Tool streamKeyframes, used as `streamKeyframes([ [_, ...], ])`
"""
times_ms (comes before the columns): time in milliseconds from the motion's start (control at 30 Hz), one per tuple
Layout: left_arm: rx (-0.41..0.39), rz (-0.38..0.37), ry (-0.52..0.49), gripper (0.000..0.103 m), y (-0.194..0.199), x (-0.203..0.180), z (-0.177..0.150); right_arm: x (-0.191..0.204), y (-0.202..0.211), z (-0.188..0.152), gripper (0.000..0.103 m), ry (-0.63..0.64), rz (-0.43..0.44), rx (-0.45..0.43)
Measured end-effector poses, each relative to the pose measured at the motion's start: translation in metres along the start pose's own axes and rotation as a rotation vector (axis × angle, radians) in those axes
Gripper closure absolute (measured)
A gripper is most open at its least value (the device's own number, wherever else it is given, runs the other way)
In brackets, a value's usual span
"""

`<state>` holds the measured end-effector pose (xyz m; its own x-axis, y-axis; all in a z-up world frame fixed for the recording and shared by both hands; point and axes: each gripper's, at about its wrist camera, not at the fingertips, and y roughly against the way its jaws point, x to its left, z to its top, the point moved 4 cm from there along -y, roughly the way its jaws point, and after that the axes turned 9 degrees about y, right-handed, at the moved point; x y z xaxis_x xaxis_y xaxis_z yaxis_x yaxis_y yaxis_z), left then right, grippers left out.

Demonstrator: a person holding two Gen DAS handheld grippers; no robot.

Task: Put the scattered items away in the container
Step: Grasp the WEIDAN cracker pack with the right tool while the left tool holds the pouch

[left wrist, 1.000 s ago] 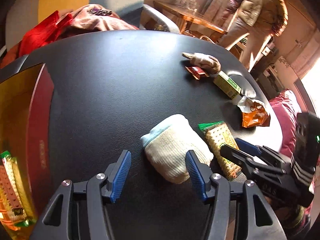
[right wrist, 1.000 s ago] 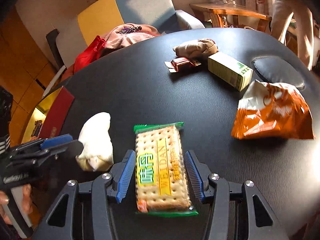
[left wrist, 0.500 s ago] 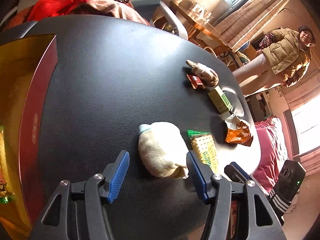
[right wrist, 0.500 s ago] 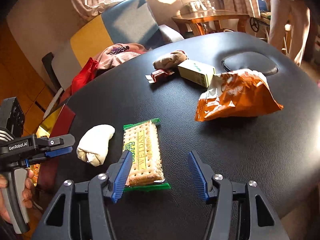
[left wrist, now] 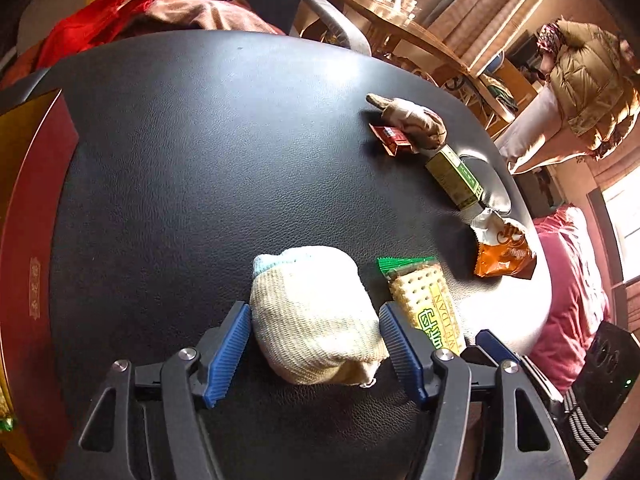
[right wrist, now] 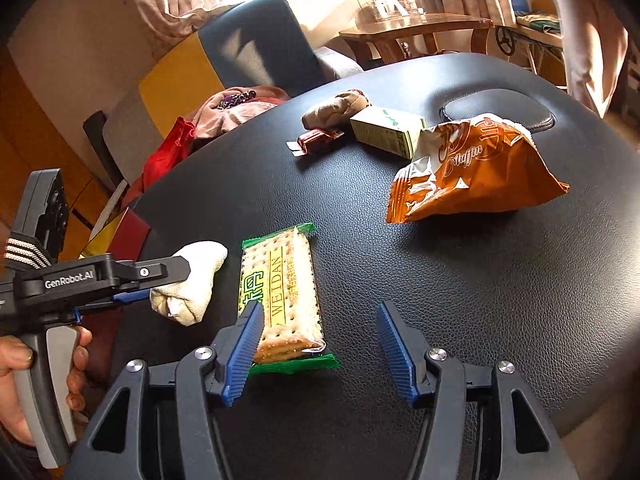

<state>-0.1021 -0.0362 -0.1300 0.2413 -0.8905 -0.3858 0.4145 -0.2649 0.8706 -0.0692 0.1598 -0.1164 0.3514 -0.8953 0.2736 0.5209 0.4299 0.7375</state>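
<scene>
A rolled cream sock [left wrist: 316, 328] lies on the black table between the blue pads of my left gripper [left wrist: 314, 346], which is open around it, pads at its sides. The sock also shows in the right wrist view [right wrist: 192, 284]. A green-wrapped cracker pack [right wrist: 280, 292] lies beside the sock; it shows in the left wrist view too [left wrist: 428, 300]. My right gripper [right wrist: 320, 346] is open and empty, its left pad over the pack's near end. The red and gold container [left wrist: 32, 240] sits at the table's left edge.
Farther back on the table lie an orange snack bag [right wrist: 468, 176], a green-and-cream box [right wrist: 386, 132], a small red packet [right wrist: 316, 140] and a brown sock [right wrist: 336, 106]. A chair with clothes [right wrist: 224, 108] stands behind. A person [left wrist: 576, 80] stands at the far right.
My left gripper has moved forward so the sock now sits between its pads. My right gripper has drawn back and shifted right, leaving the cracker pack at its left pad.
</scene>
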Motion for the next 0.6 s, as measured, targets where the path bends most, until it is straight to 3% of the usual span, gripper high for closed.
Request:
streamKeyframes([
  [600, -0.079, 0.042, -0.119, 0.042, 0.013, 0.01, -0.008, 0.011, -0.003, -0.003, 0.037, 0.036, -0.068, 0.03],
])
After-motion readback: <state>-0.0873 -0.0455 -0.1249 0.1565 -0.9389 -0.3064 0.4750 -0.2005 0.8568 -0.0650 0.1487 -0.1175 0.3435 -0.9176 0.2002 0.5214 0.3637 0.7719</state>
